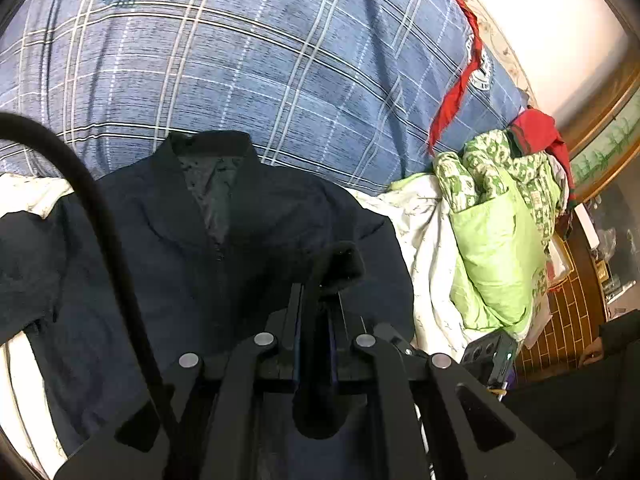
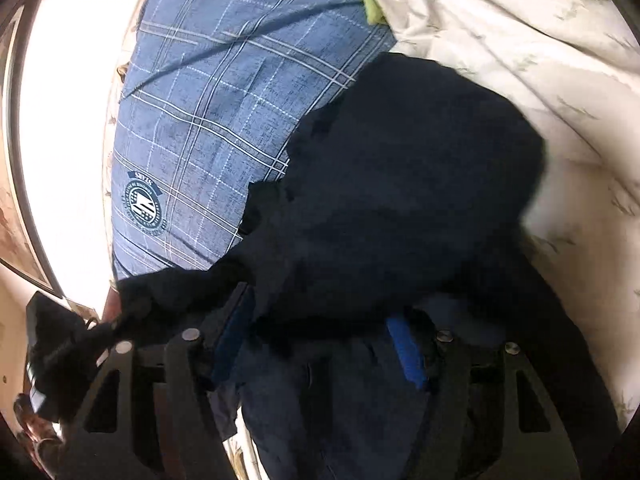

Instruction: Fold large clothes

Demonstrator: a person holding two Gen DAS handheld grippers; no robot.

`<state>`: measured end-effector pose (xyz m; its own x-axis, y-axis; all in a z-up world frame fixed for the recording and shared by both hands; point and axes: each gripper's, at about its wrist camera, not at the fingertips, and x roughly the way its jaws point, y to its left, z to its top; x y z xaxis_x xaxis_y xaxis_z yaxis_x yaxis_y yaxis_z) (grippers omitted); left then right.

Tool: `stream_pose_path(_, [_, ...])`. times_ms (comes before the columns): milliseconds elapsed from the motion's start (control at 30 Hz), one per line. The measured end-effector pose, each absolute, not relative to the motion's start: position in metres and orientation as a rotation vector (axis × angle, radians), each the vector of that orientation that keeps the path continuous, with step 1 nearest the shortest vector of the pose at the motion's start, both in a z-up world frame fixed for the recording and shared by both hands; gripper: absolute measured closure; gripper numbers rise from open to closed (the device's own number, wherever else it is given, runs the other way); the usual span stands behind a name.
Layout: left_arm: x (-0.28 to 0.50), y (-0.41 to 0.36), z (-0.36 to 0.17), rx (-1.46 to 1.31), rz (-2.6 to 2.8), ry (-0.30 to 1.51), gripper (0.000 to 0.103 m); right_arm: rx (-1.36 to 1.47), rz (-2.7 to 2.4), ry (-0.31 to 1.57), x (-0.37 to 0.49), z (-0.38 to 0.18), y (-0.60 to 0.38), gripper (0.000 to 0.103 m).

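Two tools: left tool (image 1: 320,280) pinches jacket (image 1: 200,240) cuff; right tool (image 2: 320,320) apparently open around fabric.

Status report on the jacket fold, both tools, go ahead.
Left tool shut on a dark cuff. Right tool open, dark jacket fabric bunched between its pads. Green clothes pile beside it, not blocking.
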<state>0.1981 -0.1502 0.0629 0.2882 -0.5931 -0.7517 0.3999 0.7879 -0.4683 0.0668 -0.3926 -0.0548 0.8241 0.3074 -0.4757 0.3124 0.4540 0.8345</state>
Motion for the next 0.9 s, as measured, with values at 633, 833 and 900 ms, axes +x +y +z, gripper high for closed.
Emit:
stream_pose_path(633, [0.206, -0.068, 0.093, -0.298, -0.594, 1.056, 0.096, 0.954, 0.117, 0.627, 0.09, -0.007, -0.332, 0.098])
stream_pose_path(833, [0.21, -0.024, 0.089, -0.332, -0.566, 1.04, 0.096, 0.933, 0.183, 0.64, 0.099, -0.008, -0.3, 0.098])
stream_pose_path(900, [0.208, -0.007, 0.082, -0.347, -0.544, 1.038, 0.096, 0.925, 0.203, 0.66, 0.105, -0.014, -0.288, 0.098])
